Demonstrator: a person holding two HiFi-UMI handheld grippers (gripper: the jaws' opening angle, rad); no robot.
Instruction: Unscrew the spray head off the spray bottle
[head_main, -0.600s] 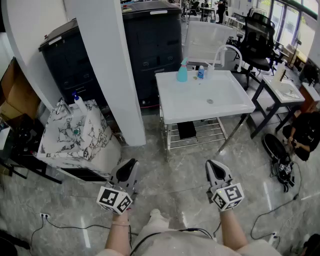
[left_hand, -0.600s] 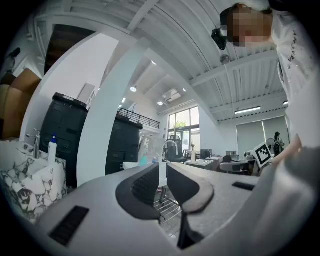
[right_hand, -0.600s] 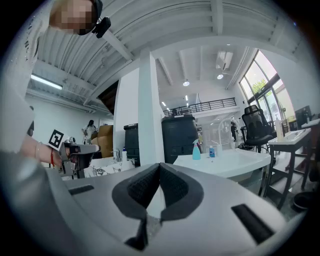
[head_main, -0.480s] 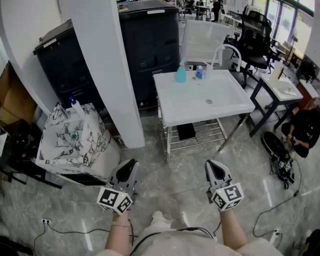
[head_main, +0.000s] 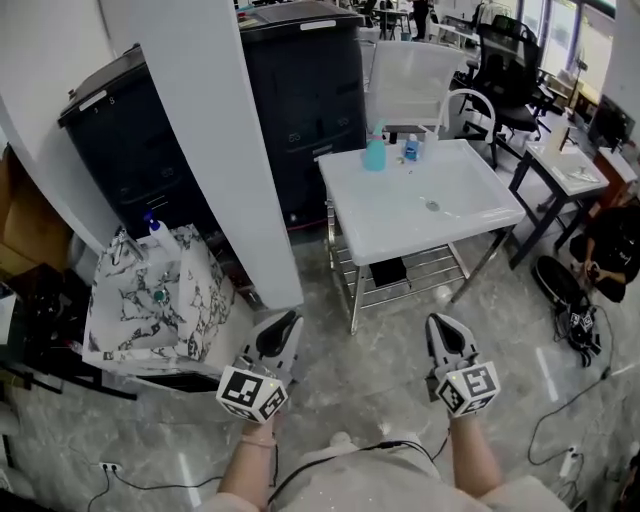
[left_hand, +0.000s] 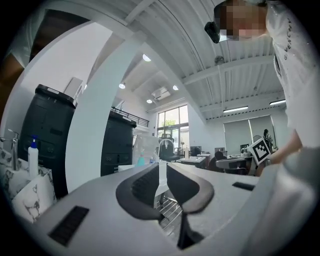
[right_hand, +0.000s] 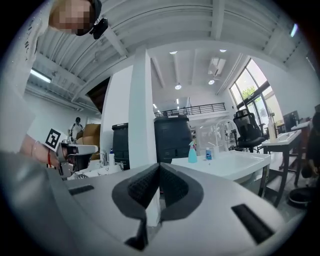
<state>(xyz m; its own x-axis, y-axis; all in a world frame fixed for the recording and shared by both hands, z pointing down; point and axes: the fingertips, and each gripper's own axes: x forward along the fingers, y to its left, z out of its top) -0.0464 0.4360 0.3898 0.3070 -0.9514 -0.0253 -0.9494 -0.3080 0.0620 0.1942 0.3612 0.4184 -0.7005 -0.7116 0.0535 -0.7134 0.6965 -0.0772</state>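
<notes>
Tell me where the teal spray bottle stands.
In the head view, the teal plastic spray bottle stands at the far edge of the white sink table, just left of a small blue bottle.

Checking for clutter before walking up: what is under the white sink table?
A wire rack with one dark item lying on it. The white sink table covers the rack's rear part, so anything there is hidden.

The person wears a pale off-white top (head_main: 400, 482) with a thin black cable (head_main: 285, 475) across it. The left gripper (head_main: 288, 320) and right gripper (head_main: 444, 324) are grey with black ribbed pads (left_hand: 142, 184). Each carries a white cube (head_main: 252, 394) with black square markers.
</notes>
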